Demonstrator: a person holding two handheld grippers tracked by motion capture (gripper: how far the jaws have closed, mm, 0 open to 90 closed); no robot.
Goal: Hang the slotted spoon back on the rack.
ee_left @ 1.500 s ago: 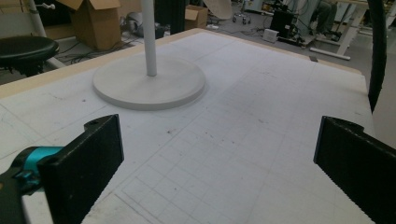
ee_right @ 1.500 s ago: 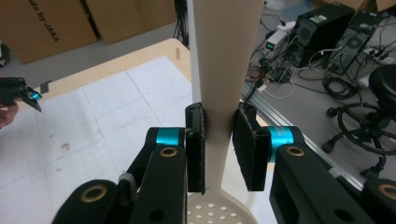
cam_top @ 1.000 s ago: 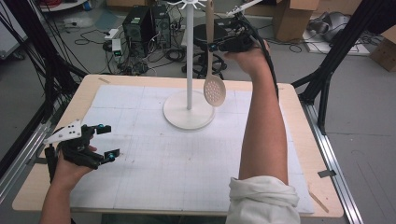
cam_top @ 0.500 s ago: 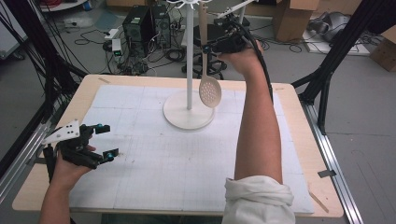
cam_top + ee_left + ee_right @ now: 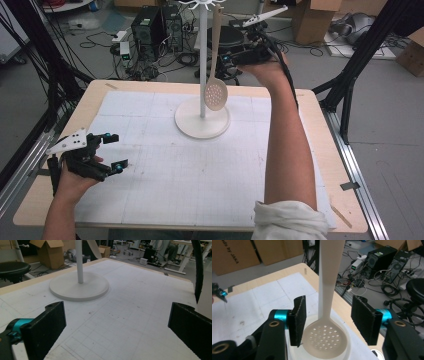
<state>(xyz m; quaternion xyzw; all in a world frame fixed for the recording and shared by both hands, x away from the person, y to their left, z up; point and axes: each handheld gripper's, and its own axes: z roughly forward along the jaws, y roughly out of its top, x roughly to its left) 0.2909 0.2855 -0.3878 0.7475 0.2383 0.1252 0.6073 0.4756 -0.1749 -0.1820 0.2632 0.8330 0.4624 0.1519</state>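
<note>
A beige slotted spoon (image 5: 216, 94) hangs bowl-down from the top ring of a white stand (image 5: 202, 120) at the back of the table. My right gripper (image 5: 226, 59) is raised beside the spoon's handle. In the right gripper view the handle (image 5: 329, 277) runs between the two pads (image 5: 298, 320) with a gap on each side. The jaws have just been opening, and the right gripper (image 5: 331, 315) stands open around the handle. My left gripper (image 5: 117, 151) rests open at the table's left edge, with nothing between its jaws (image 5: 117, 327).
A white gridded mat (image 5: 200, 170) covers the wooden table (image 5: 320, 145). The stand's round base (image 5: 80, 286) sits ahead of the left gripper. Computers, cables and cardboard boxes (image 5: 310, 20) lie on the floor behind the table. Black frame struts (image 5: 360, 60) flank both sides.
The right gripper's jaws have parted from the spoon's handle. The spoon's bowl has swung slightly left toward the stand's pole. The left gripper has stayed put.
</note>
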